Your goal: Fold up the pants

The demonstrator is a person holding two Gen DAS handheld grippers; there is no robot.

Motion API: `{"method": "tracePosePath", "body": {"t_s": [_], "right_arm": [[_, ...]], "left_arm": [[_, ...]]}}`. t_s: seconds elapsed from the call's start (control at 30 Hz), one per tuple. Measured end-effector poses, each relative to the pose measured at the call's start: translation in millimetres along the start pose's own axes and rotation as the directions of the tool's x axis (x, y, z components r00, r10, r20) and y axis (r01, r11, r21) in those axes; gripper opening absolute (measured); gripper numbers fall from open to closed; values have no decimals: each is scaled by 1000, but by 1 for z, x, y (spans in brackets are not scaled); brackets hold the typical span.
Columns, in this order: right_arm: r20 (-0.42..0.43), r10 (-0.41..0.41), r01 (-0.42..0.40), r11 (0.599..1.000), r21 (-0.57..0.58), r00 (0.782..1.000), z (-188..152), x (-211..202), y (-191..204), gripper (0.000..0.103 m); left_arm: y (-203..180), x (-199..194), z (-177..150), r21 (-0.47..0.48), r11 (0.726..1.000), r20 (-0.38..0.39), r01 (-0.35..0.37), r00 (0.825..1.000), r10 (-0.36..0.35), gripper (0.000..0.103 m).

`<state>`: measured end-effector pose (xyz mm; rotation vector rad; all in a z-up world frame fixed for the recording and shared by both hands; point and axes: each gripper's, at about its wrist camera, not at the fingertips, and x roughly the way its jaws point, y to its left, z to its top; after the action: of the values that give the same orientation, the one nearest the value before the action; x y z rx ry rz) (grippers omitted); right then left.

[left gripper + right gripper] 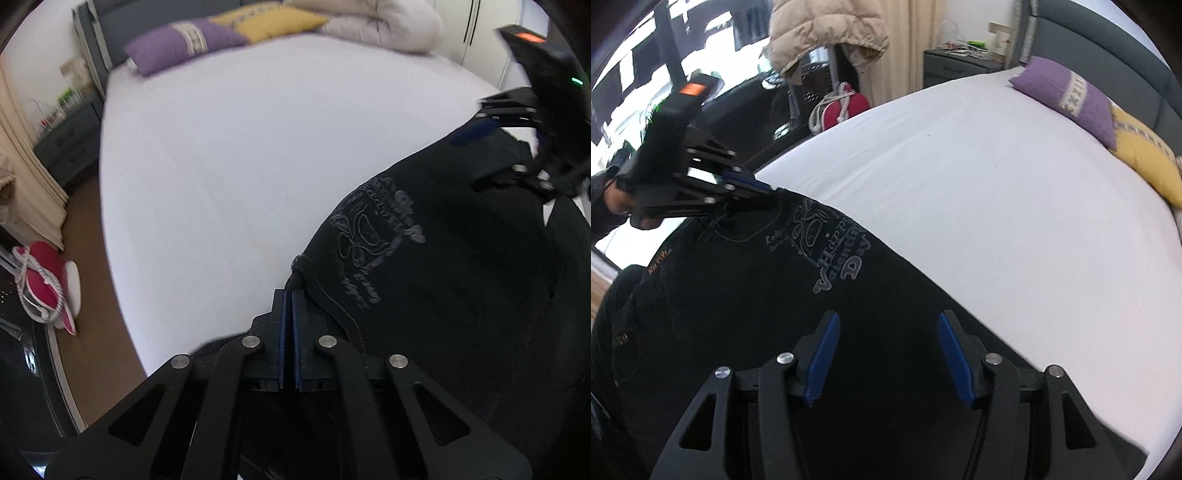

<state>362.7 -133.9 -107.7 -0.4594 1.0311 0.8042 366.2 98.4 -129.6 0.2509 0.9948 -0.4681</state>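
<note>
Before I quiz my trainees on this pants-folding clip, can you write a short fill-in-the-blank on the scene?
1. The black pants lie on a bed with a ____ sheet.
2. The left gripper is ____ on the pants' edge.
3. The right gripper has its jaws ____ above the fabric.
4. Next to the yellow pillow lies a ____ one.

Missing words: white; shut; open; purple

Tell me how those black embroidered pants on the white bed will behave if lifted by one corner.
The black embroidered pants would probably sag and drape: they lie limp and creased on the white sheet. The stitched fabric looks thick, so fairly heavy. The left gripper, shut at their edge, likely won't slip; the right gripper is open.
</note>
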Motion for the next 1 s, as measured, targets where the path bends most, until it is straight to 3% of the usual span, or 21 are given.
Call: {"method": "tracePosePath", "body": {"t_s": [0.2,0.23,0.4,0.43,0.47,0.5,0.53,0.83,1.0], "right_arm": [[-48,-15,12,998,-56,999,24,24,0,59],[-63,-3,-1,998,-63,998,29,30,0,59],[-132,3,-17,994,-105,991,40,50,-1,47],[-143,12,-27,994,-104,990,43,54,-3,44],[-158,27,-44,994,-104,987,45,55,-3,25],[-170,44,-62,993,-102,984,47,57,-3,13],[-172,45,-64,992,-109,984,48,56,0,12],[-36,12,-14,997,-77,999,40,18,35,6],[19,59,-57,996,-67,998,30,6,70,6]], "left_arm": [[-3,-22,-6,16,999,96,-29,995,28,1],[-18,-28,-16,18,999,110,-34,993,32,1],[-18,-41,-27,4,1000,133,-21,991,20,1],[-22,-44,-30,-2,1000,135,-18,991,18,1],[-24,-44,-30,-7,1000,138,-17,990,18,1],[-23,-43,-30,-13,1000,139,-13,990,15,1],[-28,-45,-30,-16,1000,142,-16,990,18,1],[-34,-65,-44,-66,998,165,3,986,8,0],[-54,-85,-60,-66,998,165,8,986,3,0]]}}
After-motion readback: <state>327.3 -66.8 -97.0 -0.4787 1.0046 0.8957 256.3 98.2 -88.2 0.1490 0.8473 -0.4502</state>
